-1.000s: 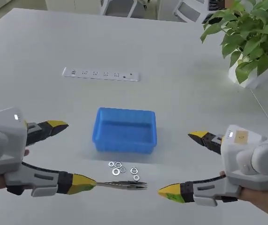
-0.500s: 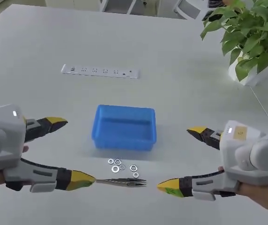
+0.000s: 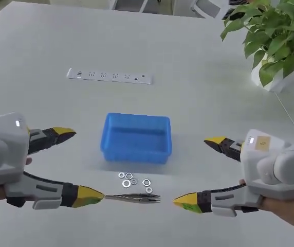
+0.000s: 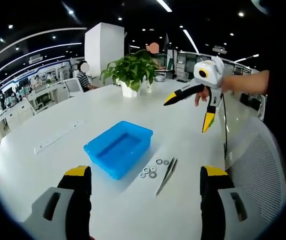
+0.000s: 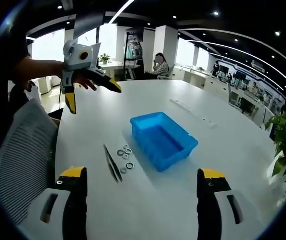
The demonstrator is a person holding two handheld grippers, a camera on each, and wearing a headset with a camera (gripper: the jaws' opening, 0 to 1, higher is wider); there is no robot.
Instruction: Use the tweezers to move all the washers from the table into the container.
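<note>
While the washers [image 3: 134, 181] sit in a small bunch on the desk [image 3: 214, 77] between the two grippers, the tweezers [image 3: 134, 197] lie flat beside them, near the left gripper [image 3: 85, 164]. The blue container [image 3: 136, 138] stands just past the washers. The left gripper and the right gripper [image 3: 191, 171] are both spread wide and hold nothing.

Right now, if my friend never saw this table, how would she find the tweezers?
Find the blue container in the middle of the white table. On its near side lies a little bunch of round washers. Just past them, nearer the person, lie the tweezers: the one long, thin, silvery thing.
</note>
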